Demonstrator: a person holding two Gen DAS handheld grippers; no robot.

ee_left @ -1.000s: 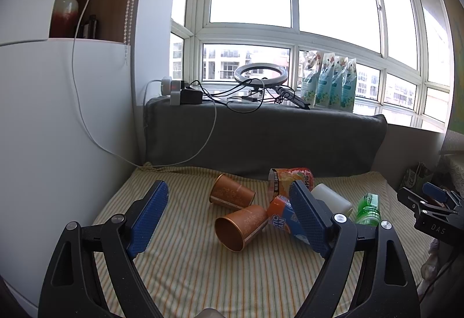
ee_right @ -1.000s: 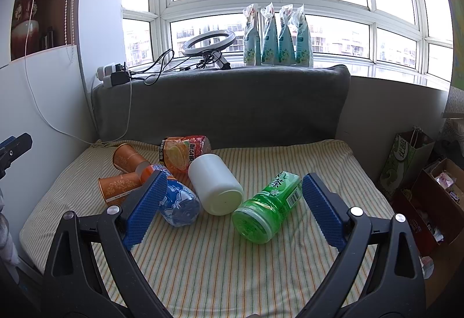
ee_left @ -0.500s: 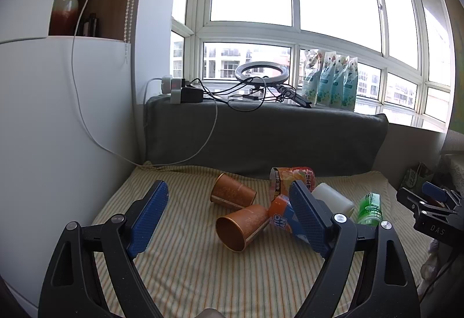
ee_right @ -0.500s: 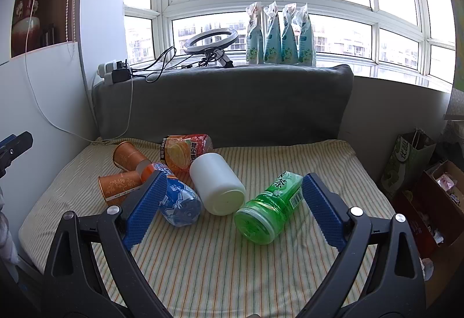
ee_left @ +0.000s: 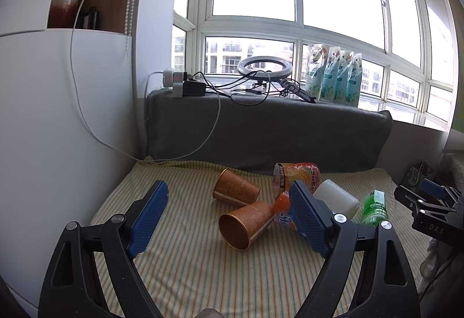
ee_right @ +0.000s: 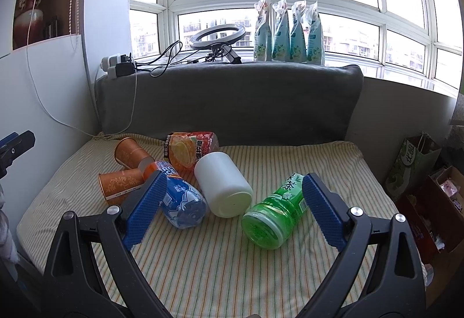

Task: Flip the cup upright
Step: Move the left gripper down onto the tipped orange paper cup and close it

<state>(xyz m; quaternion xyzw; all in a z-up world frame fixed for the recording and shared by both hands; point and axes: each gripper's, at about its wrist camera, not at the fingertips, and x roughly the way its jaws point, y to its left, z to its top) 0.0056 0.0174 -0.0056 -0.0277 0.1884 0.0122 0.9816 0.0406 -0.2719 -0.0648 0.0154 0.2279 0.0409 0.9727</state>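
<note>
Two copper cups lie on their sides on the striped cushion [ee_left: 185, 268]. The near cup [ee_left: 245, 223] has its open mouth toward me; it also shows in the right wrist view [ee_right: 120, 184]. The far cup [ee_left: 236, 191] lies behind it, also seen in the right wrist view [ee_right: 130, 154]. My left gripper [ee_left: 229, 216] is open and empty, held short of the near cup. My right gripper [ee_right: 232, 205] is open and empty, above the bottles.
A blue-labelled bottle [ee_right: 177, 196], a white jar [ee_right: 223, 187], a green tea bottle [ee_right: 275, 210] and an orange can [ee_right: 190, 148] lie beside the cups. A grey bolster [ee_right: 229, 103] backs the cushion. A white cabinet wall [ee_left: 63, 126] stands left. Bags and boxes [ee_right: 417, 170] sit right.
Both views have shifted only slightly; the left gripper has edged a little toward the cups. Nothing was taken hold of.
</note>
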